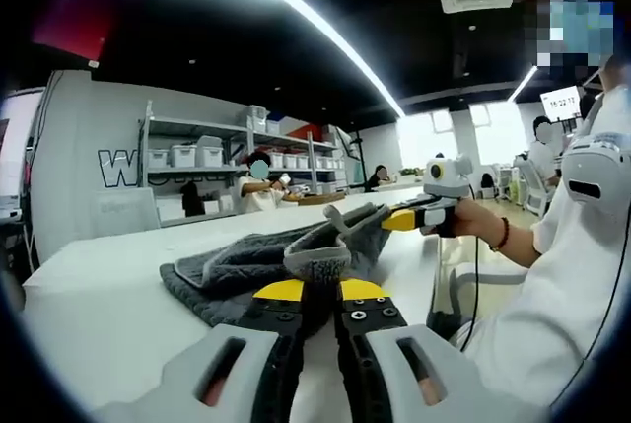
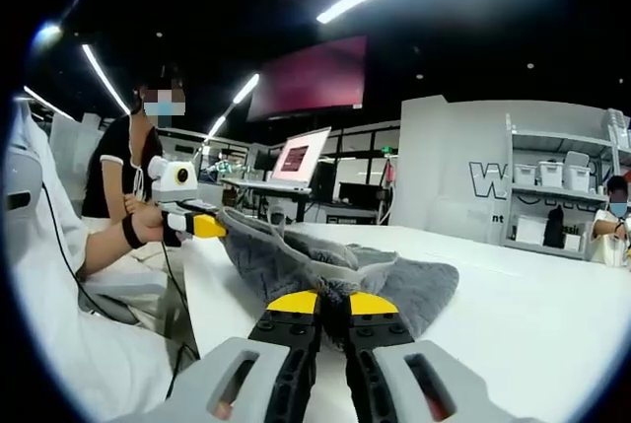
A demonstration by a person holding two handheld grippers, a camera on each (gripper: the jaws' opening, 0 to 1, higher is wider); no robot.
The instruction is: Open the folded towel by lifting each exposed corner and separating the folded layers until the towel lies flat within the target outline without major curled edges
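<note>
Two grippers are on the towel at once, and I go left to right. My left gripper (image 1: 315,290) is clamped on a bunched hem of the grey towel (image 1: 232,270), the yellow-tipped jaws pinched together with cloth between them. Most of the towel lies folded on the white table (image 1: 99,295) just beyond those jaws, with a lifted edge running up and across to my right gripper (image 1: 399,218), which comes in from the right of this view with the person's hand (image 1: 471,218) behind it.

Switching to the right gripper view, my right gripper (image 2: 330,303) is likewise closed on a thick fold of towel (image 2: 414,285), and the other one (image 2: 209,227) bites the far raised corner.

I judge the cloth soft, limp and fairly light: it sags between the two holds and won't keep a shape. Its ribbed pile looks grippy, not slippery. I'd take it right at the hemmed corners, one layer only, because a deeper bite would grab several layers together and drag the whole stack rather than separate it.
</note>
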